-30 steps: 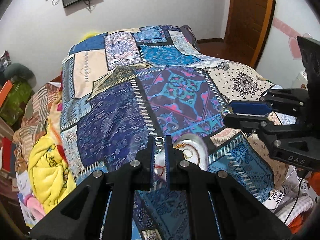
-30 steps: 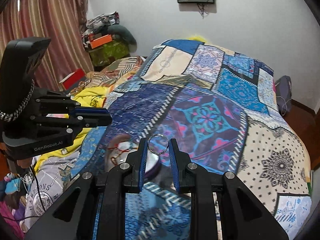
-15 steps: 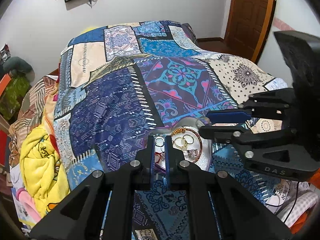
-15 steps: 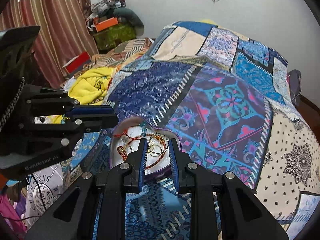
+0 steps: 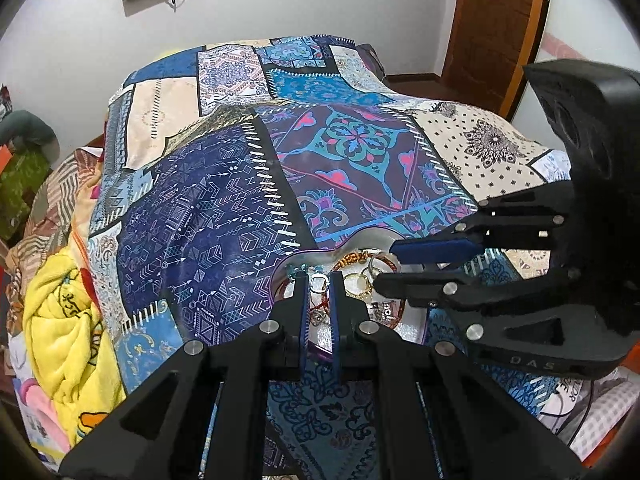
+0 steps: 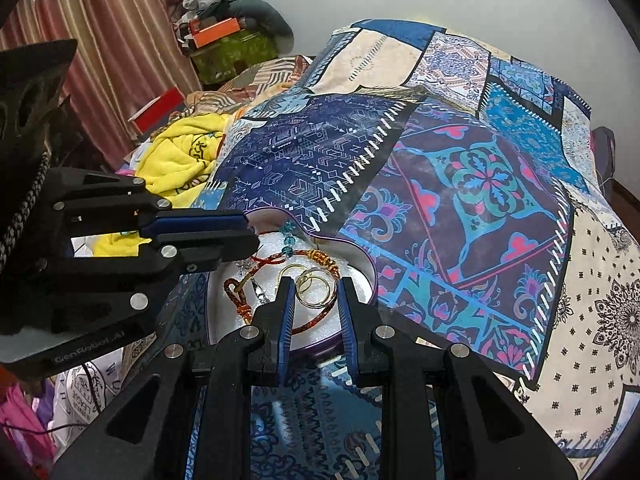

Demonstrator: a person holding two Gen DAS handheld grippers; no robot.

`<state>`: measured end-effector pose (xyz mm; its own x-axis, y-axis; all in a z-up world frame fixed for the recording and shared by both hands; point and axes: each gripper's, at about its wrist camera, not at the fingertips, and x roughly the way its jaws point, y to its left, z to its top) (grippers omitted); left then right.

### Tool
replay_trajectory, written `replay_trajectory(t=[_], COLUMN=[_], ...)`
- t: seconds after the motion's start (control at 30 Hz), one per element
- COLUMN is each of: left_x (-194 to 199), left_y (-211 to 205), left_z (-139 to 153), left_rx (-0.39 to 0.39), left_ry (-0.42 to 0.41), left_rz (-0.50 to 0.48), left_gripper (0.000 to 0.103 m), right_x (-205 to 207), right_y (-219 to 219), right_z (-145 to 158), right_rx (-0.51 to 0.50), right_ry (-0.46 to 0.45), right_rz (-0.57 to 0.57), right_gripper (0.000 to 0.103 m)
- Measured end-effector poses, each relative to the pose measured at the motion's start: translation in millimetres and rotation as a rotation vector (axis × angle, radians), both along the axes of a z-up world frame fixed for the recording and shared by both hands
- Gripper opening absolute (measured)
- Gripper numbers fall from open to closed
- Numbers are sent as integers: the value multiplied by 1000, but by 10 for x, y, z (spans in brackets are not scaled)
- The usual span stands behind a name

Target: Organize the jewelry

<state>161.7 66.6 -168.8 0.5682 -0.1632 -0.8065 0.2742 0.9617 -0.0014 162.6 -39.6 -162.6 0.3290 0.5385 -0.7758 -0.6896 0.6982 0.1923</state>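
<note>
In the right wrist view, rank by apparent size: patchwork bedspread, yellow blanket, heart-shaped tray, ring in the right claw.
1. Patchwork bedspread
2. Heart-shaped tray
3. Yellow blanket, farther away, so unsure against the tray
4. Ring

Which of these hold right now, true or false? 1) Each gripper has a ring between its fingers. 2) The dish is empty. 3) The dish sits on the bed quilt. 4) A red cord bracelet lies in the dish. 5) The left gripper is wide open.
1) True: the left gripper pinches a small ring; the right gripper holds a larger ring.
2) False: the dish holds bracelets and rings.
3) True: it rests on the quilt.
4) True: the red bracelet is inside.
5) False: its fingers are nearly closed on the small ring.
</note>
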Motion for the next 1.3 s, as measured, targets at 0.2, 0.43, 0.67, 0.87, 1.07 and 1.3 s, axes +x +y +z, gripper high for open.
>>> replay_trajectory(t=[0.2,0.43,0.67,0.87,1.07,1.3], left_x=[-10,-96,-221,-388,-681,-1175], left_y=[-1,-37,106,246,239,134], left_z=[12,82,297,580,942,1453], left_rx=[-26,-1,-5,-22,-44,-106], left_ry=[2,-23,-83,-155,-274,-444], left_rz=[-6,2,83,172,236,281], left_gripper=[7,24,41,45,46,50], right_x=[-42,-51,-101,-185,-369,-740], right_y=[29,52,-19,-143,-318,-614], right_z=[-4,21,195,449,885,1509], right_rx=[-13,-32,-25,9,78,224], right_ry=[-20,-23,-61,-117,-221,-367], right_rz=[12,22,-10,-52,-112,-176], right_gripper=[20,21,24,29,29,29])
